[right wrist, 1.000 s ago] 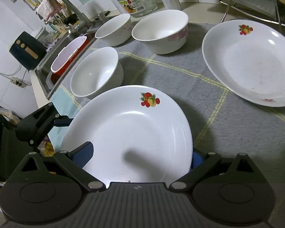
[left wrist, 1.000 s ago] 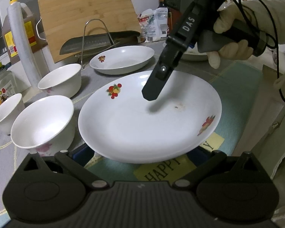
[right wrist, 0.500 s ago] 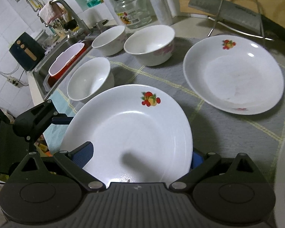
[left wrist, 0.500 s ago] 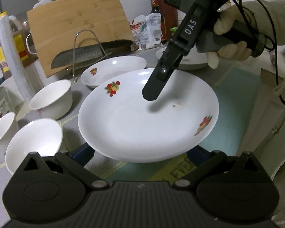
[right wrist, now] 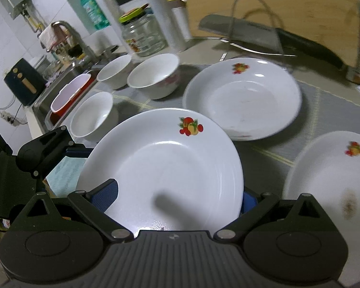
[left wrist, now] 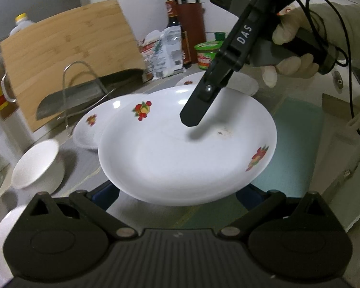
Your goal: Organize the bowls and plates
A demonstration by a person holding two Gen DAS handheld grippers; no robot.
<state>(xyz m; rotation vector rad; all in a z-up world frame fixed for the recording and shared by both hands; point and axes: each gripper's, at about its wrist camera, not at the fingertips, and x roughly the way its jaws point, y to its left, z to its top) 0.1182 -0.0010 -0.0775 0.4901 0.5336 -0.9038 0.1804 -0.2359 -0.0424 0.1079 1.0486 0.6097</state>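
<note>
- Both grippers, left and right, clamp one white round fruit-printed plate from opposite edges.
- It is held above a grey mat.

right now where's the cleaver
The cleaver rests in a wire rack at the back of the counter, in front of the leaning bamboo cutting board, just behind the far fruit-print plate.

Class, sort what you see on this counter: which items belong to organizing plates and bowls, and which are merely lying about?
Belongs to the job:
held plate
two other plates
three bowls

Lying about:
cutting board
cleaver
glass jar
soap bottle
</note>
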